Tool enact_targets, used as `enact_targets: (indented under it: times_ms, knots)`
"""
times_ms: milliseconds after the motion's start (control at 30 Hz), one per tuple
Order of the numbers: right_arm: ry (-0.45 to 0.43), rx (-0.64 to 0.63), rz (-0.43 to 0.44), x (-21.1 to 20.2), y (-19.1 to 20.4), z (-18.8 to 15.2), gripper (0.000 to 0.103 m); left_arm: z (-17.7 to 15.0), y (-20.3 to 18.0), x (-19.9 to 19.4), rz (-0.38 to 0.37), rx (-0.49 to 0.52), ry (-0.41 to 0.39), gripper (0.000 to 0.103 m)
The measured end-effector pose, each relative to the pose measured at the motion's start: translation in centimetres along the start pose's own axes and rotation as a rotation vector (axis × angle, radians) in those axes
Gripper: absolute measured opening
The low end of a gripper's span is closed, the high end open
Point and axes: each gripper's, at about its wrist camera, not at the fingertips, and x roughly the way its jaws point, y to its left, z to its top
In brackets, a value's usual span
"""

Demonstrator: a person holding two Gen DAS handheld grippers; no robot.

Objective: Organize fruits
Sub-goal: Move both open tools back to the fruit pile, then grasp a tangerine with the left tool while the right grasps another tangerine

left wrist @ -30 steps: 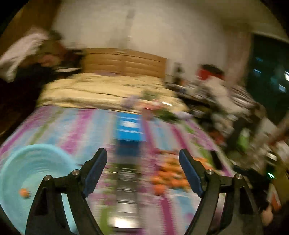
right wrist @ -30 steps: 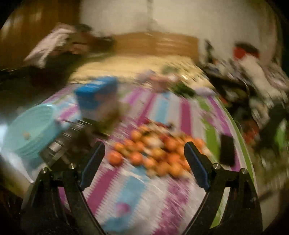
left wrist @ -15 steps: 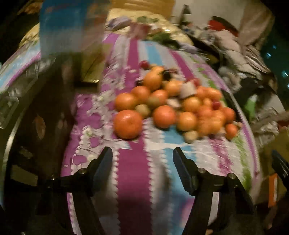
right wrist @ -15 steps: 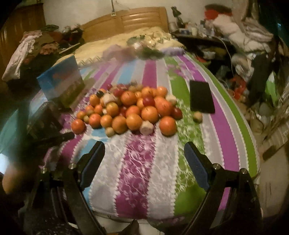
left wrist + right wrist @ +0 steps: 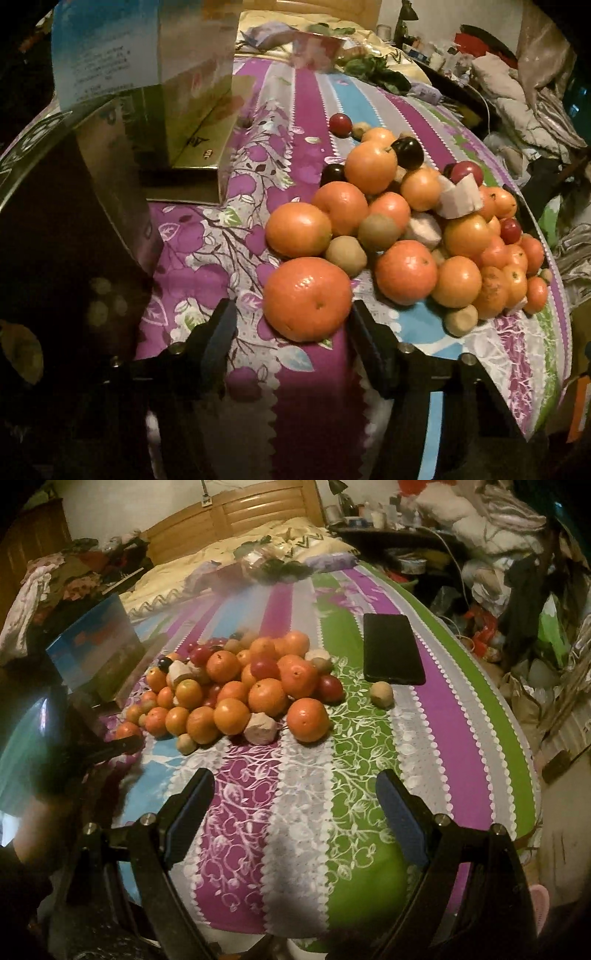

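Observation:
A pile of oranges, small brown fruits, dark red plums and white chunks (image 5: 406, 221) lies on the striped bedspread (image 5: 314, 406). My left gripper (image 5: 291, 310) is low at the pile's near end and its jaws are closing. The nearest big orange (image 5: 306, 299) sits between them; the right finger is at its side and a gap shows on the left. In the right wrist view the same pile (image 5: 236, 686) lies ahead and to the left. My right gripper (image 5: 293, 779) hangs open over bare bedspread with nothing between its fingers.
A blue carton (image 5: 144, 55) stands left of the pile, with a dark box in front of it. A black phone (image 5: 391, 648) and a lone small brown fruit (image 5: 381, 694) lie right of the pile. A teal basin (image 5: 18, 738) is at far left. The bed's edge (image 5: 517, 775) drops off on the right, with clutter beyond.
The left gripper has dropped down to the pile and narrowed its jaws around the nearest orange. The right gripper has lowered and come closer over the bedspread, still wide open.

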Motion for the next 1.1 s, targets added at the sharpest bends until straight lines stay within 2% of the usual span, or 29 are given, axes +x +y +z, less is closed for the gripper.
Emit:
enact_targets:
  times_ms: [33, 67, 100, 167, 233, 467, 667, 767, 800, 1100]
  knots:
    - [0.000, 0.000, -0.001, 0.2, -0.2, 0.1, 0.088, -0.1, 0.0, 0.0, -0.002, 0.008, -0.006, 0.060]
    - [0.001, 0.000, -0.004, 0.5, -0.4, 0.2, 0.086, -0.1, -0.1, -0.1, -0.015, 0.016, -0.010, 0.051]
    - [0.005, -0.001, -0.004, 0.8, -0.6, 0.3, 0.080, -0.1, -0.2, -0.3, -0.028, 0.021, -0.013, 0.047]
    - [0.019, -0.002, 0.000, 1.7, -0.9, 0.7, 0.069, -0.4, -0.5, -0.6, -0.014, 0.031, -0.027, 0.046]
    - [0.037, -0.007, 0.005, 3.0, -1.1, 1.2, 0.058, -0.7, -0.7, -0.9, -0.032, 0.028, -0.021, 0.046]
    - [0.082, -0.063, -0.031, 7.0, -0.4, 2.7, 0.058, -1.1, -1.8, -2.2, -0.060, 0.032, 0.032, 0.046]
    - [0.135, -0.087, -0.094, 9.5, -0.7, 2.7, 0.057, -0.9, -2.5, -2.2, -0.022, 0.056, 0.063, 0.046]
    - [0.130, -0.113, -0.098, 9.4, -0.4, 2.6, 0.047, -0.8, -2.4, -2.1, -0.006, 0.057, 0.067, 0.046]
    - [0.135, -0.119, -0.091, 9.5, -0.2, 2.5, 0.039, -0.7, -2.3, -2.0, -0.005, 0.055, 0.069, 0.046]
    - [0.132, -0.092, -0.078, 9.4, 0.1, 2.4, 0.038, -0.5, -2.3, -1.9, 0.002, 0.054, 0.074, 0.046]
